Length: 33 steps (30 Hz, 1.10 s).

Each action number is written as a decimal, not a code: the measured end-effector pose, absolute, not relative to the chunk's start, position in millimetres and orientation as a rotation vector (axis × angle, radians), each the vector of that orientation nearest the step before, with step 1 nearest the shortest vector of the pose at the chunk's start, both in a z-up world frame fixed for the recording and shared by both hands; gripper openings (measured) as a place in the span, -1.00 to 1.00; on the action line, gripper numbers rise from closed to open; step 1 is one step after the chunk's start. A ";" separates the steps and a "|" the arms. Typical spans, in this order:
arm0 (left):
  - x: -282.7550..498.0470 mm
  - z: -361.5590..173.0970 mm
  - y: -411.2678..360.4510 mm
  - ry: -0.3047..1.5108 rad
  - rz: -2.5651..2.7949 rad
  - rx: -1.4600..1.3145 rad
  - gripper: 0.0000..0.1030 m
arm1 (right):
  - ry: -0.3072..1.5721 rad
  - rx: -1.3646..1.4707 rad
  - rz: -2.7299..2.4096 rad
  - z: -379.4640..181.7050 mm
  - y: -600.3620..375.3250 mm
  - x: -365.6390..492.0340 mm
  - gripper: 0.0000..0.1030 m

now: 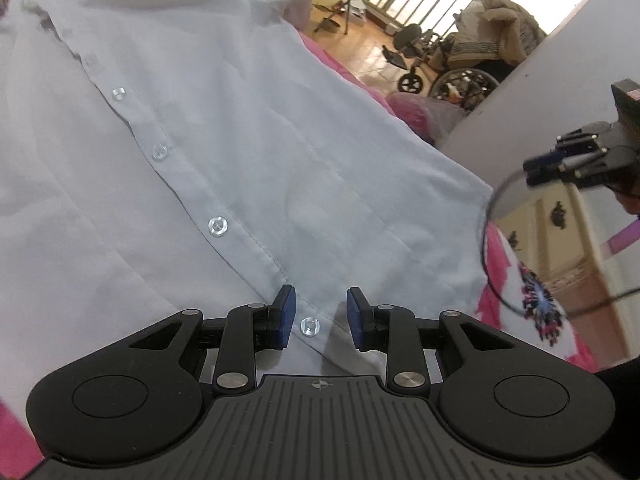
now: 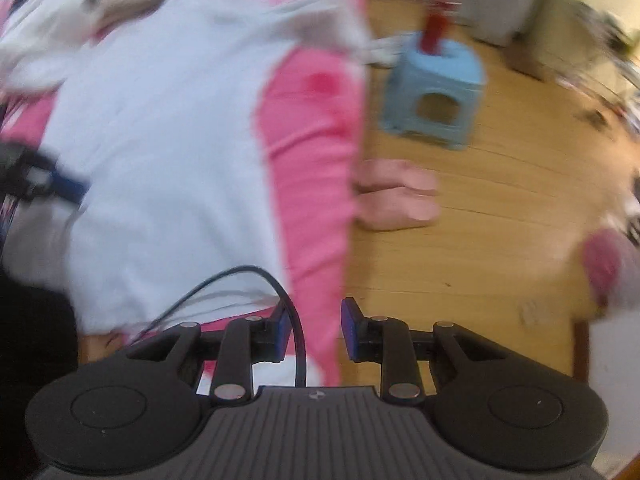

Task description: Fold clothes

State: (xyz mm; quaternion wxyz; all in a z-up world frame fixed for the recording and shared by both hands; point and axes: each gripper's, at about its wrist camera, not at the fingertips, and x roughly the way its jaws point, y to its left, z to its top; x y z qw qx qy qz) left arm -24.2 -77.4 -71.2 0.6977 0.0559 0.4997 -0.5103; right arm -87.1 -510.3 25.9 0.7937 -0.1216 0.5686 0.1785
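A white button-front shirt (image 1: 240,140) lies spread flat on a pink bedspread (image 1: 500,248), its button placket running diagonally toward me. My left gripper (image 1: 320,312) hovers over the shirt's lower hem, open, with a clear button (image 1: 310,326) showing in the gap between its blue pads. The right gripper (image 1: 560,160) hangs in the air past the shirt's right edge. The right wrist view is blurred: my right gripper (image 2: 314,328) is open over the bed's edge, with a black cable (image 2: 296,332) looping between its fingers. The shirt (image 2: 160,140) lies to its left, where the left gripper (image 2: 40,180) shows.
The pink bedspread (image 2: 312,160) ends at a drop to a wooden floor (image 2: 480,240). On the floor stand a blue stool (image 2: 436,92) and pink slippers (image 2: 396,196). A wheelchair (image 1: 460,76) and a white cabinet side (image 1: 540,80) lie beyond the bed.
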 end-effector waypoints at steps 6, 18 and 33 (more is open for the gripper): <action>-40.5 -54.8 -77.9 1.082 -1.096 0.156 -0.47 | 1.133 -0.059 0.509 43.1 -505.9 -106.4 -0.39; -57.5 -42.1 -89.5 1.056 -1.092 0.204 -0.46 | 0.865 0.308 0.531 59.4 -524.5 -117.0 0.12; -63.7 -54.5 -93.6 1.096 -1.074 0.232 -0.46 | 1.066 -0.079 0.379 -32.2 -485.3 -102.7 -0.66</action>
